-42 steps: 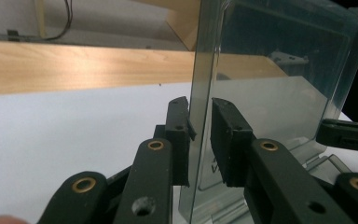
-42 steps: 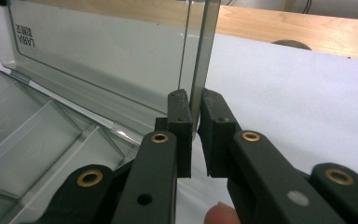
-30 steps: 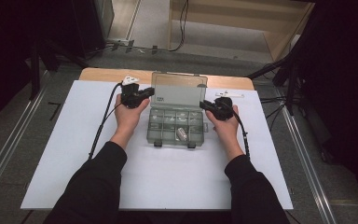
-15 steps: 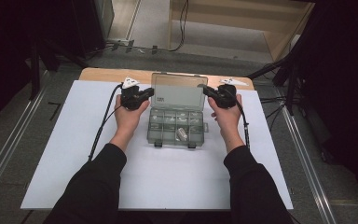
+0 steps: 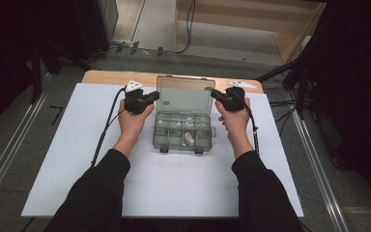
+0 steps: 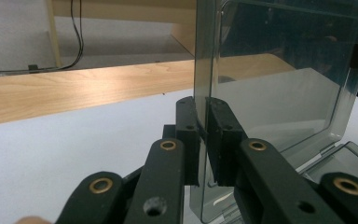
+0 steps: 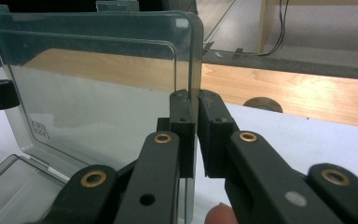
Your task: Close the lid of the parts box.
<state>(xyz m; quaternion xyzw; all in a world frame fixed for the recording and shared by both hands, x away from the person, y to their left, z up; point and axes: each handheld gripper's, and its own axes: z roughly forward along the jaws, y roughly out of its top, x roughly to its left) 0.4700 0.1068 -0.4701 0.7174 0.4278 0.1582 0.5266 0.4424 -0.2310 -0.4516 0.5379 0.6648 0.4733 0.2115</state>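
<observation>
A clear plastic compartment box lies in the middle of the white board, with its lid raised at the far side. A small metal part rests in one front compartment. My left gripper is shut on the lid's left edge. The left gripper view shows the jaws pinching the lid edge-on. My right gripper is shut on the lid's right edge; the right gripper view shows it clamping the lid, which stands about upright.
The white board covers a wooden table whose bare strip shows at the back. A cable trails from the left gripper along the board. Grey floor and a wooden shelf lie beyond.
My right gripper has moved away from me along the box's right side, up to the lid's edge. The left gripper has hardly moved.
</observation>
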